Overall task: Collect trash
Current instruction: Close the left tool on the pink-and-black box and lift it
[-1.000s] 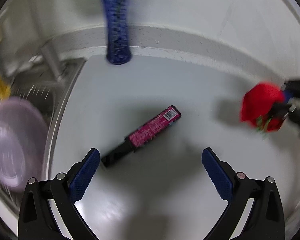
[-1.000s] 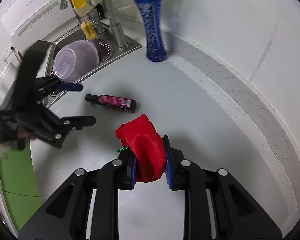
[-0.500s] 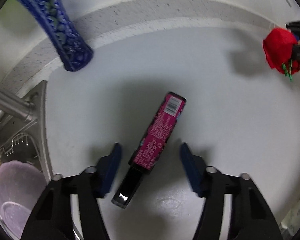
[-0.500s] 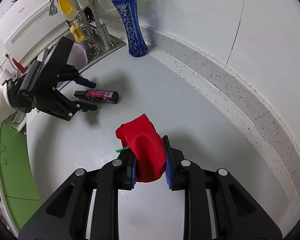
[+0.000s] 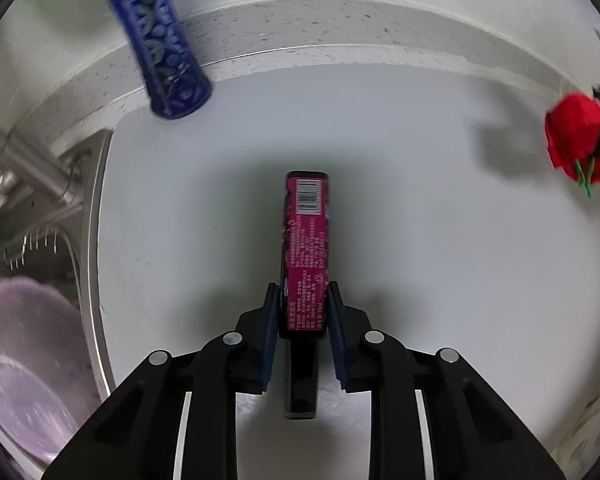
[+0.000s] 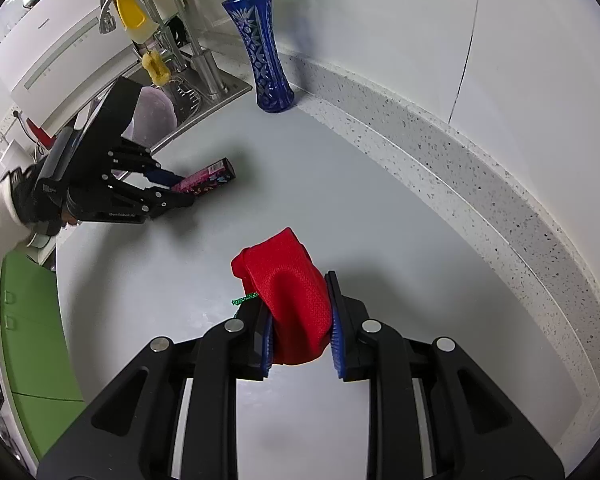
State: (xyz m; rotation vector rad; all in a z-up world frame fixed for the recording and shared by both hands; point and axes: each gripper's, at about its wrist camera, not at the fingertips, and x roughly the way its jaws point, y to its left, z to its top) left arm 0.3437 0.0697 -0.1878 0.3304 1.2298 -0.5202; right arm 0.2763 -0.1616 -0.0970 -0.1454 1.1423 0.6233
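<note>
The magenta tube (image 5: 306,256) lay flat on the bench (image 5: 440,240), its long axis running straight out between the jaws of the left gripper (image 5: 303,312), black cap end nearest the camera. Those jaws were closing, pads at its labelled sides. The right gripper (image 6: 300,320), well apart, was clenched on a red cloth (image 6: 290,300); the left hand was nearer the tube.
</note>
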